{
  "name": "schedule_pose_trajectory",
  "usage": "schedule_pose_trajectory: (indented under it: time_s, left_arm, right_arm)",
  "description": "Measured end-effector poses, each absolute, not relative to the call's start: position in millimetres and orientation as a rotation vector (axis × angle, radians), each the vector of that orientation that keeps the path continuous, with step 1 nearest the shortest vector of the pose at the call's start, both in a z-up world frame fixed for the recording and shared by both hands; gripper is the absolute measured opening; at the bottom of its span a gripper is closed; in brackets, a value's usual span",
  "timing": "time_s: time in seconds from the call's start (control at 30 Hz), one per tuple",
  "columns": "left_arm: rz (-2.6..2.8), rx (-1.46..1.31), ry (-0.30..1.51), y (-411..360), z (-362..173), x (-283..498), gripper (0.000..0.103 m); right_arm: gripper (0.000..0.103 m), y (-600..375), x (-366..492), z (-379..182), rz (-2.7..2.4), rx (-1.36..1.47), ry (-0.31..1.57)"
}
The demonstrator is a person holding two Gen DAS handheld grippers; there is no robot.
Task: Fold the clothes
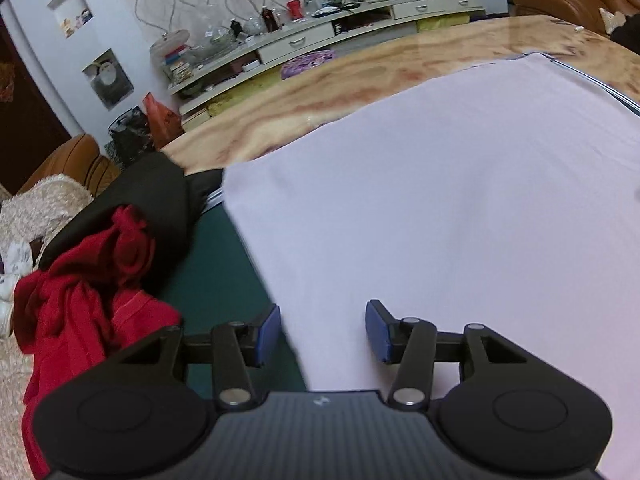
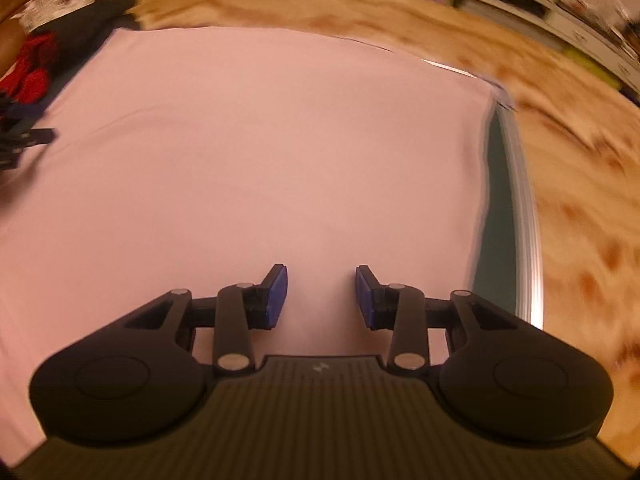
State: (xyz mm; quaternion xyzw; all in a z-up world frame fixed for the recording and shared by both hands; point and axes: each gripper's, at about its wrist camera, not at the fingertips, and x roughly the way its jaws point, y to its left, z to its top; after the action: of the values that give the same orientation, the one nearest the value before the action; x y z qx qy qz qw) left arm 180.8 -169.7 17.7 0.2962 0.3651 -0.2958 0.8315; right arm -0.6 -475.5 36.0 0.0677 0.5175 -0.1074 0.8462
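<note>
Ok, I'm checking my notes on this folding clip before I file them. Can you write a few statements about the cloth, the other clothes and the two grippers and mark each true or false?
1. The pale cloth lies spread flat on a green mat. True.
2. The left gripper is clamped on the red garment. False: its jaws are apart with nothing between them, above the pale cloth's left edge.
3. The red garment lies crumpled beside a black garment. True.
4. The right gripper is shut. False: its jaws stand apart over the pale cloth.
5. The mat rests on a wood-grain table. True.
</note>
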Motion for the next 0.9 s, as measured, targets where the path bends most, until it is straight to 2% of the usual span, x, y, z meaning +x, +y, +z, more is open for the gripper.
schedule_pose_trajectory:
  time_s: [0.07,0.2,0.27,0.37,0.5,0.57,0.9]
  left_arm:
    - [-0.617,0.603,0.794,-161.7,19.2,185.4,0.055]
    - [-0.620,0.555,0.812,-157.0,26.4,193.4,0.056]
    - [-0.613,0.536,0.802,-159.6,30.5,200.7,0.059]
    - [-0.571,0.507,0.792,-175.6,29.0,226.1,0.059]
    - [-0.495,0.434,0.777,-197.8,23.4,275.4,0.059]
    - [-0.474,0.405,0.785,-203.9,20.1,294.7,0.055]
    - [-0.401,0.395,0.774,-215.1,16.6,339.4,0.059]
  right_arm:
    - [0.056,-495.4,-13.7,34.1,-0.278,0.183,1.089]
    - [0.056,-517.9,-24.6,31.2,-0.305,0.207,1.077]
    - [0.056,-515.2,-13.9,35.9,-0.299,0.195,1.050]
    - [0.056,-511.2,2.3,43.0,-0.290,0.178,1.008]
    - [0.056,-512.5,55.1,51.9,-0.256,0.165,0.927]
    - [0.056,-522.7,82.4,49.8,-0.265,0.169,0.915]
    - [0.056,-619.3,131.0,21.4,-0.423,0.396,0.905]
